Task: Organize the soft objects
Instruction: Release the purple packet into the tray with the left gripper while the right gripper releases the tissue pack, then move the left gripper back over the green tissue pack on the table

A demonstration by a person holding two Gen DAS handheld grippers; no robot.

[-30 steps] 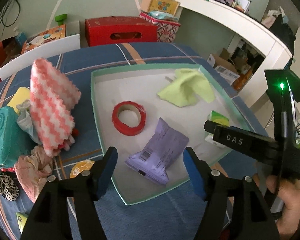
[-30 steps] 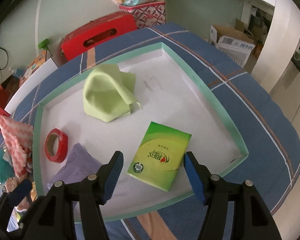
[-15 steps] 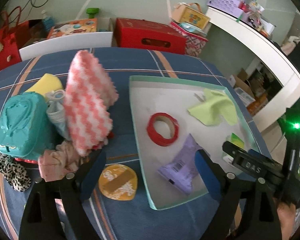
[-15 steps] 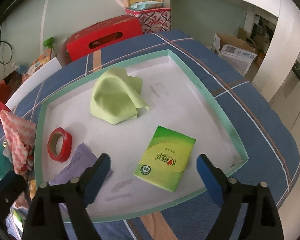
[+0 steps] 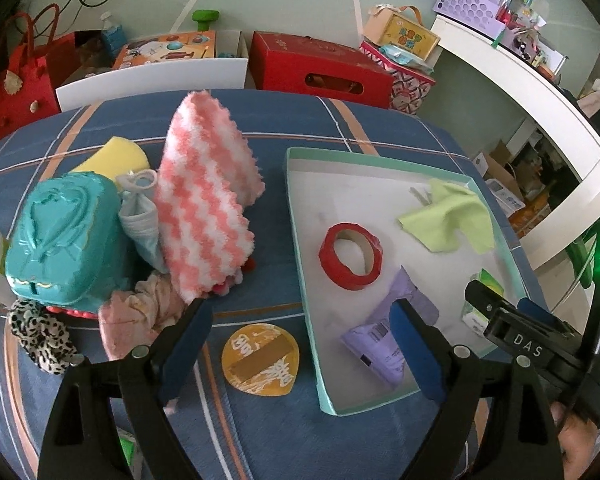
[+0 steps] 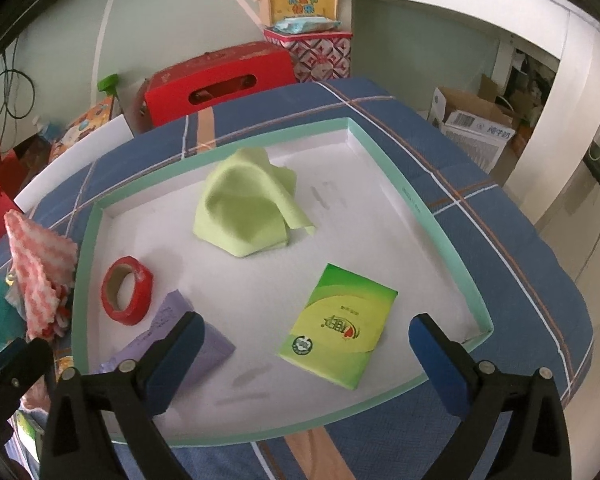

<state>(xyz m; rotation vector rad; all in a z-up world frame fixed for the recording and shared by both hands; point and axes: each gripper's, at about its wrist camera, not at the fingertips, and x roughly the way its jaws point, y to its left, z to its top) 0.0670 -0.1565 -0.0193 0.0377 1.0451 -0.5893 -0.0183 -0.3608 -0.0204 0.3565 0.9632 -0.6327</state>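
Note:
A white tray with a mint rim holds a green cloth, red tape roll, purple pack and green tissue pack. Left of the tray a pink-and-white cloth leans on a pile with a grey sock, pink fabric and a leopard scrunchie. My left gripper is open and empty above the tray's left rim. My right gripper hovers over the tissue pack, jaws opening wide and clear of it.
A teal box and a yellow sponge sit in the pile. An orange round lid lies on the blue checked cloth near the tray. Red boxes and a white shelf stand beyond the table.
Both grippers' jaws have spread wider. The left view has swung from the purple pack in the tray toward the pile on the left. The right gripper has stayed over the tissue pack.

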